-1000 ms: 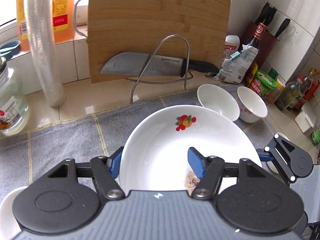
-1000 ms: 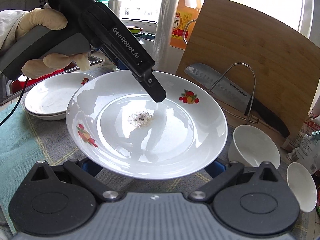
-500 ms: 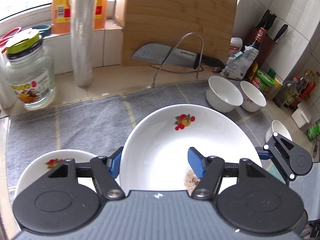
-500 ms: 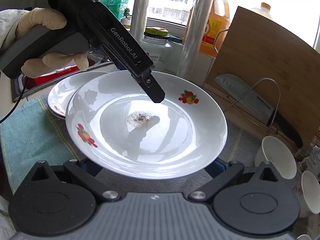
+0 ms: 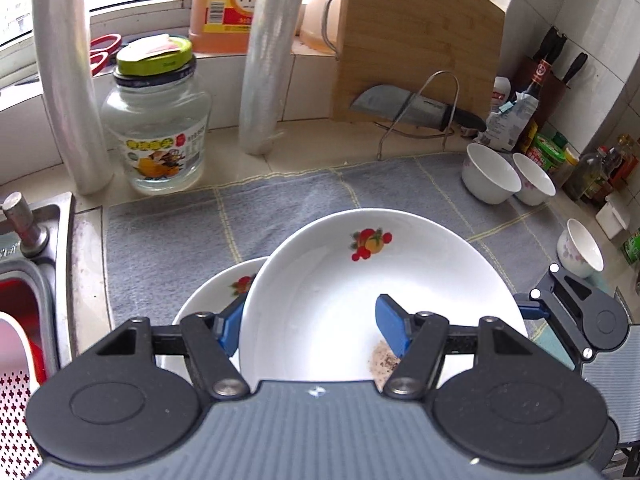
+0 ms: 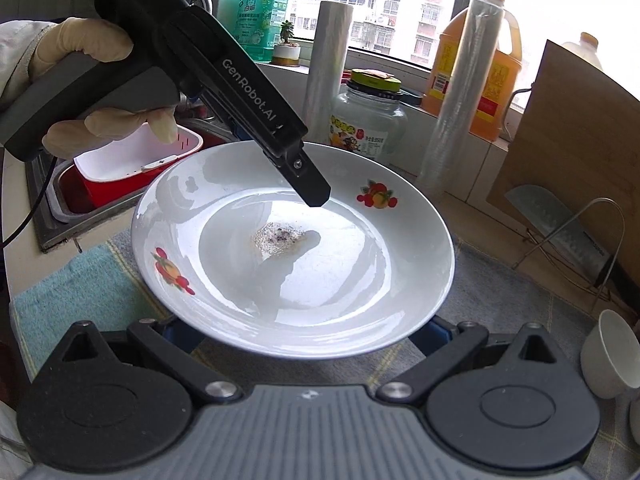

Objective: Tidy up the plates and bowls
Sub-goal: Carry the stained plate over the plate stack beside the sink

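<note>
- The left tongs (image 5: 312,326) pinch the rim of a white plate (image 5: 360,288): one blue pad sits inside the dish, the other outside its edge. In the right view their black body reads "GenRobot.AI" and "Data Acquisition System", held by a gloved hand (image 6: 92,92).
- The right tongs (image 6: 304,330) hold the same plate from its near side, with the rim between their blue pads; the pads are mostly hidden under the dish, so I cannot tell how tightly they close.
- The plate is glossy, round and shallow, printed with red and orange fruit, with a speckled brown smear at its centre. It hangs above the grey checked cloth (image 5: 180,232) on the bench.
- A second plate (image 5: 216,296) with the same fruit print lies under the plate's left edge.
- Right of the plate stand three small white bowls (image 5: 490,174).
- Behind the plate: a glass jar (image 5: 156,136) with a green lid, two rolls of clear film (image 5: 266,56), a bamboo board (image 5: 416,40) and a steel cleaver (image 5: 404,106).
</note>
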Motion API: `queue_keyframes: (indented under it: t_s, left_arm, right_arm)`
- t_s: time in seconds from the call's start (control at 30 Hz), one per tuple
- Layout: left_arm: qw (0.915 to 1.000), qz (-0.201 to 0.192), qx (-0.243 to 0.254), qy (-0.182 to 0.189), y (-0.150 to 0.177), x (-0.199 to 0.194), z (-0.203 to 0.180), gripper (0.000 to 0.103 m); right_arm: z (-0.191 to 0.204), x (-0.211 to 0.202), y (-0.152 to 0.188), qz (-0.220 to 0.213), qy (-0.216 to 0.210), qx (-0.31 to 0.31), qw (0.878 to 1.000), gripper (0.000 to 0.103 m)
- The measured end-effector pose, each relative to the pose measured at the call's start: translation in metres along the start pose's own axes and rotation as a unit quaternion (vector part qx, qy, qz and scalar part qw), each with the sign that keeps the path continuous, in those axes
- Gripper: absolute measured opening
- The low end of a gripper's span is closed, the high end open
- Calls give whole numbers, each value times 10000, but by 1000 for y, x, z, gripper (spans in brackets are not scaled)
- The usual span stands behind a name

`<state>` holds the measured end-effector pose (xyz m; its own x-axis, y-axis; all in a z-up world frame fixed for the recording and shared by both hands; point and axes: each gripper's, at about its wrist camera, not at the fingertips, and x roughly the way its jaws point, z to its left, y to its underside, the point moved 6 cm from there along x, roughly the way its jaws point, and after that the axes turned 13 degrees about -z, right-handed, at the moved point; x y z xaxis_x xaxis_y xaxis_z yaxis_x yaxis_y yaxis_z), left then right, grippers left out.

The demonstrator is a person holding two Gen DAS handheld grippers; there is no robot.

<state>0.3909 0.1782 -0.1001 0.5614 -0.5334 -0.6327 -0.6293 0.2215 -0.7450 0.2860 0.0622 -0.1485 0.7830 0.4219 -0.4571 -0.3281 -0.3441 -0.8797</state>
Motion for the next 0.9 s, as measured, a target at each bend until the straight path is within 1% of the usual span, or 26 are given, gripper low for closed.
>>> queue_keyframes:
  t_s: [0.2,0.43,0.73,0.9]
  left_arm:
    - [10000,12,-13,-85,5,-5,28,66]
    - [9999,87,-59,-120,12,1,52,66]
    - [9998,180,-69,-61,16,12,58,66]
    - [9996,251,-27,-90,17,16,58,66]
  right_arm:
    - [21,22,-8,10,-38,-22,10000,103]
    - [32,39,-7,109,-71,-10,9999,103]
    - [31,48,-2,261,-98,68,9996,103]
    - [30,49,-1,320,-117,113,9994,103]
